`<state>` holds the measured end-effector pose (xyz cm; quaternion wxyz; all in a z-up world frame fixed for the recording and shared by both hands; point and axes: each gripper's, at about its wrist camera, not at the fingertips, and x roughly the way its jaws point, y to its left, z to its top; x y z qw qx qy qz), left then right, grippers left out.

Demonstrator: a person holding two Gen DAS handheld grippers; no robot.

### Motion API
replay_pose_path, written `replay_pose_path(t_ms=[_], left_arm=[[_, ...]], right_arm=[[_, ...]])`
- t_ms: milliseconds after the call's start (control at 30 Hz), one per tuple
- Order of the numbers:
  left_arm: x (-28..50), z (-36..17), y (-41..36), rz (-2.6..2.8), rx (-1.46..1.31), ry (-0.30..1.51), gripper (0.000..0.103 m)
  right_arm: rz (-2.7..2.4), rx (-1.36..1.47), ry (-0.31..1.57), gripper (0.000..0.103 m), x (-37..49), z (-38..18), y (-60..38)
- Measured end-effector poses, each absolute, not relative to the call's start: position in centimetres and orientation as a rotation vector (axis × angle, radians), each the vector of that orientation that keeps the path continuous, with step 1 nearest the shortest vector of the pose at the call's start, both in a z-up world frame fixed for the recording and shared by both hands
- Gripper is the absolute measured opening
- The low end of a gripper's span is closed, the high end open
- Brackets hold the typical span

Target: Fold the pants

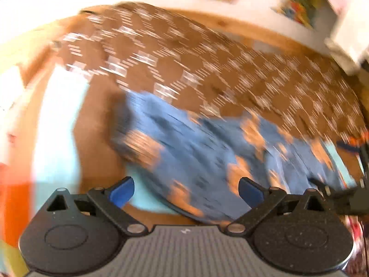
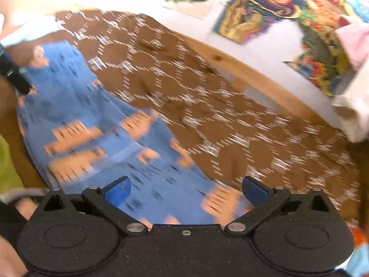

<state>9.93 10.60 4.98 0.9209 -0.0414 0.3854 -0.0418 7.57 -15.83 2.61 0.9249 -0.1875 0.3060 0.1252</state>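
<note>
Both your grippers, left [image 1: 186,190] and right [image 2: 186,190], had jaws wide and empty over the blue orange-patched pants [image 2: 96,124], lying flat on the brown hexagon-print cloth [image 2: 230,115]. Probably grab matching corners next, evenly.

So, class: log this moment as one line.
left tool: open, empty | right tool: open, empty | blue pants: lying on brown patterned cloth

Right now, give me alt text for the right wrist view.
Blue pants with orange patches lie on a brown patterned bedspread. The right gripper is above them, fingers apart and empty. The picture is blurred.
</note>
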Motion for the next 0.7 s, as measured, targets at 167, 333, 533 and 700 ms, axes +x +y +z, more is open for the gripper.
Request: replay_pose_path(t_ms=[167, 333, 533, 700], left_arm=[[12.0, 4.9, 14.9, -0.066, -0.261, 0.704, 0.100], [13.0, 4.2, 14.7, -0.016, -0.237, 0.651, 0.092], [13.0, 3.8, 15.2, 0.022, -0.269, 0.639, 0.062], [12.9, 3.6, 16.4, 0.000, -0.374, 0.631, 0.059]], right_arm=[[0.395, -0.304, 0.646, 0.102, 9.5, 2.7, -13.0], [0.384, -0.378, 0.645, 0.102, 11.3, 1.7, -11.0], [0.319, -0.254, 0.711, 0.102, 12.8, 1.3, -11.7], [0.305, -0.279, 0.698, 0.102, 10.8, 1.7, -11.5]])
